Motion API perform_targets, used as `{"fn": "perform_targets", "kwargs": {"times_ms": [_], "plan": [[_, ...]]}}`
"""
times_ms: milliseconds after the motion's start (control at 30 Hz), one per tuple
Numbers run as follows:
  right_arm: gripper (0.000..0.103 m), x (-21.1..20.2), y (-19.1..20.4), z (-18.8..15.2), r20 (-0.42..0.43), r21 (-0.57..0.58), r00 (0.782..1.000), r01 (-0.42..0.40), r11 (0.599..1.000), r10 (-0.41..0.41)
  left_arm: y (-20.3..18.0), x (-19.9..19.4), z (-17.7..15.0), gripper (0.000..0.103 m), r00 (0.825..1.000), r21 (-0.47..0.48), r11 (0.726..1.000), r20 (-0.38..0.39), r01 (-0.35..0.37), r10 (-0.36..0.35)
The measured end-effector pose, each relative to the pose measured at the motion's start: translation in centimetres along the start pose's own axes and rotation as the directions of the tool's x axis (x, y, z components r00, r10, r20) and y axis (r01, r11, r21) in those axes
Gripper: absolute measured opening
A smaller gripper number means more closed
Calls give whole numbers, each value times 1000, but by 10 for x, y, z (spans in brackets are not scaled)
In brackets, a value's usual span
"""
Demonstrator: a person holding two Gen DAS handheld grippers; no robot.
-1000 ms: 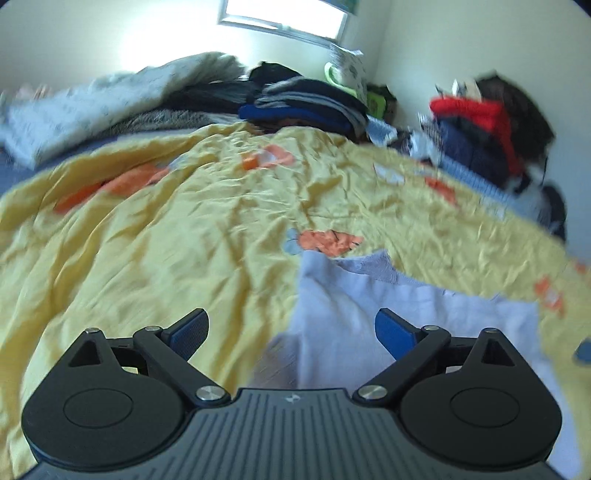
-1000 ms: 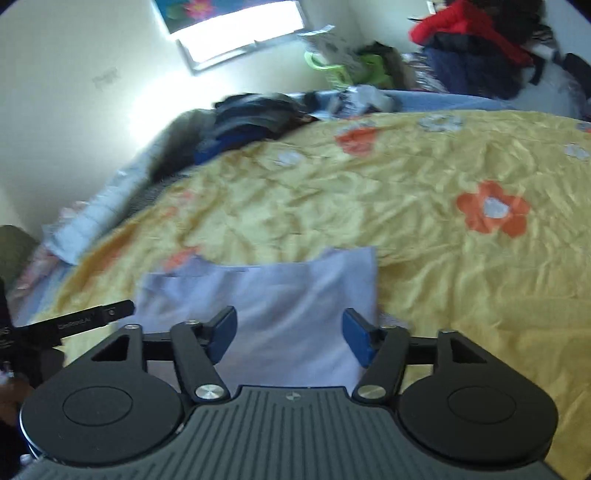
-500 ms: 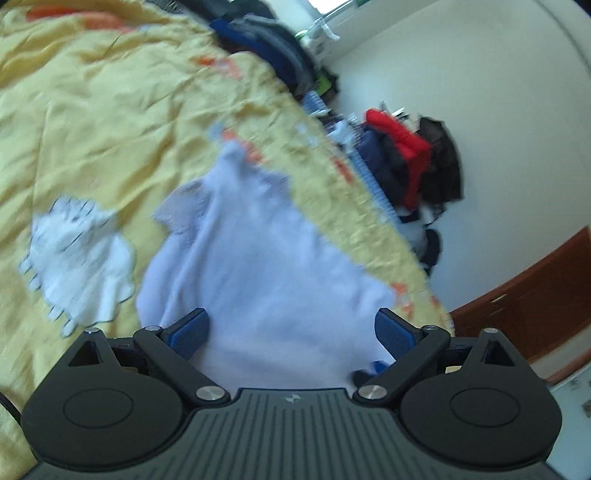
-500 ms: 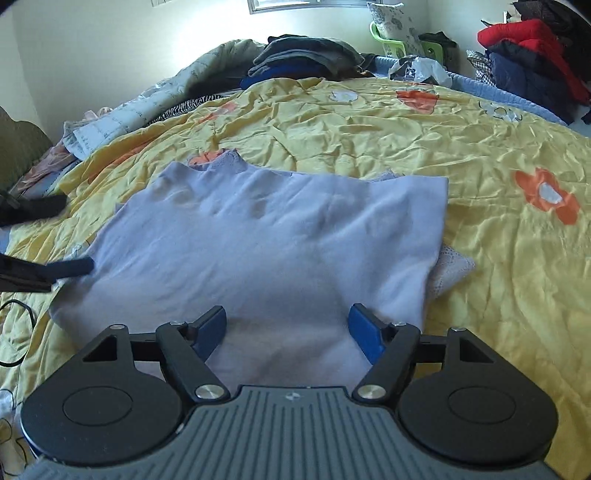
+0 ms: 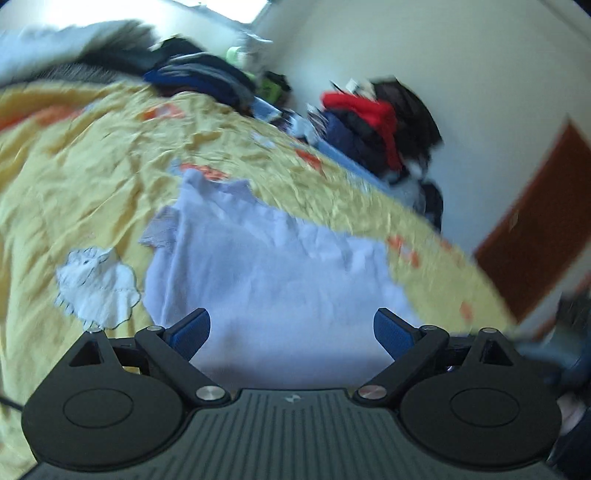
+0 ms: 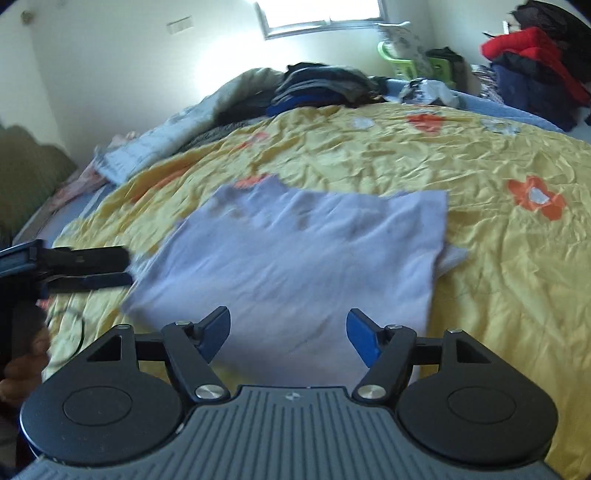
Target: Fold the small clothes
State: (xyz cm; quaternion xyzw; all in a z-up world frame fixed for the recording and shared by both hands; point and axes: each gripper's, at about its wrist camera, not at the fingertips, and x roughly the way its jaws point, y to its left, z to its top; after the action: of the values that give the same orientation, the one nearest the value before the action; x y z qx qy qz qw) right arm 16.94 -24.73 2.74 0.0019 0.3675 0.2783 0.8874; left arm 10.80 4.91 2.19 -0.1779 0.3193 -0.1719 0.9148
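Your left gripper (image 5: 291,330) has two black arms with round black discs, shiny silver screws, bright blue pads (image 5: 190,328) and a grey ribbed base. Your right gripper (image 6: 288,330) looks just the same, with blue pads (image 6: 364,341) too.

We see daylight pouring from the window (image 6: 323,16), blown out to white and glaring on the wall beside it. The yellow bedspread (image 6: 480,258) below it is evenly lit, with soft shadows. Our left wrist view is smeared by motion blur, worst away from the window. Both views bend strongly at their dark rims.
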Motion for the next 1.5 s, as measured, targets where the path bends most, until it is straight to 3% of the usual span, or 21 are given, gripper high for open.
{"fn": "perform_targets", "kwargs": {"times_ms": [67,133,200,267,333,467,567,667,767,867,933,1033,1133,1200,1267,1367,1433,1500], "plan": [[73,5,6,-12,-33,-54,999,29,998,-31,-6,19,-12,96,995,92,995,-89,-25,33],[74,17,-1,-26,-99,-35,994,38,999,-42,-9,25,-26,98,997,195,980,-61,-41,54],[76,15,-3,-32,-63,-50,998,8,999,-11,-18,27,-31,98,994,284,957,-66,-64,87],[78,14,-4,-23,-100,-26,995,-5,1000,3,-22,25,-28,98,991,288,955,-85,-73,102],[73,9,-16,-8,-113,94,992,-45,995,56,-24,20,-19,98,990,251,965,-90,-78,104],[80,-9,-64,28,66,369,982,-187,911,175,-49,7,-4,99,1000,245,970,15,-3,0],[83,10,-106,60,144,510,968,-251,823,207,-79,30,-4,99,996,267,960,-15,84,-84],[83,48,-134,86,132,577,966,-258,775,224,-107,60,-15,99,992,328,936,-67,125,-109],[82,89,-149,105,50,563,987,-153,812,151,-121,84,-30,99,986,368,918,-129,146,-105],[80,120,-164,108,-25,577,992,-86,812,123,-119,94,-41,99,989,394,911,-130,122,-76],[79,130,-173,105,-17,583,988,-113,804,152,-120,95,-44,102,988,423,898,-131,124,-75],[77,132,-178,108,-24,615,985,-119,779,170,-120,96,-42,103,987,413,902,-136,130,-80],[76,123,-168,118,-71,578,992,-48,815,108,-114,81,-26,102,988,370,919,-120,136,-98],[76,112,-155,124,-33,537,991,-90,839,127,-106,71,-9,103,994,355,929,-53,105,-92],[78,112,-142,130,-7,534,979,-169,829,204,-94,74,5,103,998,331,942,-44,54,-42],[81,135,-116,138,-33,534,947,-253,806,319,-78,88,9,103,994,284,958,-77,-48,72],[83,159,-96,140,-101,521,929,-256,814,357,-71,92,4,103,988,277,957,-102,-84,116],[82,182,-86,140,-165,501,928,-213,839,334,-70,92,-4,103,986,303,948,-97,-99,135]]}}
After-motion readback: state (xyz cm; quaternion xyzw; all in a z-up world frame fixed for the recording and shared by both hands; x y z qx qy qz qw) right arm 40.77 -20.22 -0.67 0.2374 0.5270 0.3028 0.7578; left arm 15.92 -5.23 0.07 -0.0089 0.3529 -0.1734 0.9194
